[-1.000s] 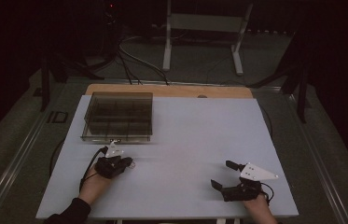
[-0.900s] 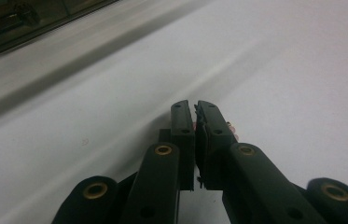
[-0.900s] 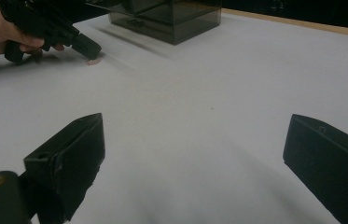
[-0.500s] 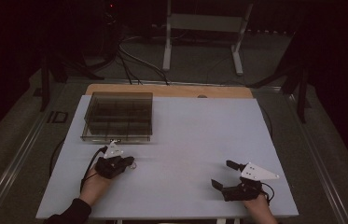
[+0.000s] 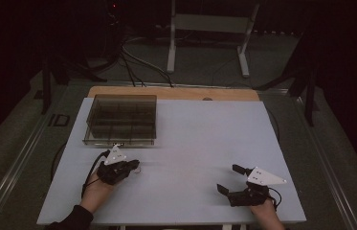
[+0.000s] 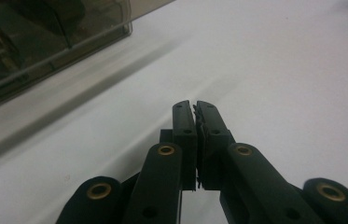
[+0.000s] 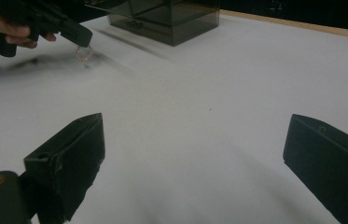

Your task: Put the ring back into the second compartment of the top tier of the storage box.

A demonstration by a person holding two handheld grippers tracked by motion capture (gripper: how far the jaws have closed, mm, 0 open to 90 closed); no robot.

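Observation:
My left gripper (image 5: 135,166) rests low over the white table (image 5: 195,139), just in front of a smoky clear compartment box (image 5: 121,120). Its jaws are pressed together in the left gripper view (image 6: 194,105). In the right gripper view a small pale ring-shaped piece (image 7: 84,52) hangs pinched at the left gripper's tip (image 7: 80,39), close above the tabletop. My right gripper (image 5: 228,179) lies near the front right of the table. Its two fingers (image 7: 76,154) stand wide apart with only bare table between them.
The box (image 6: 45,42) stands at the back left of the table, its corner close to my left gripper. A wooden strip (image 5: 176,92) runs along the far edge. Cables and a white stand (image 5: 209,28) are on the dark floor behind.

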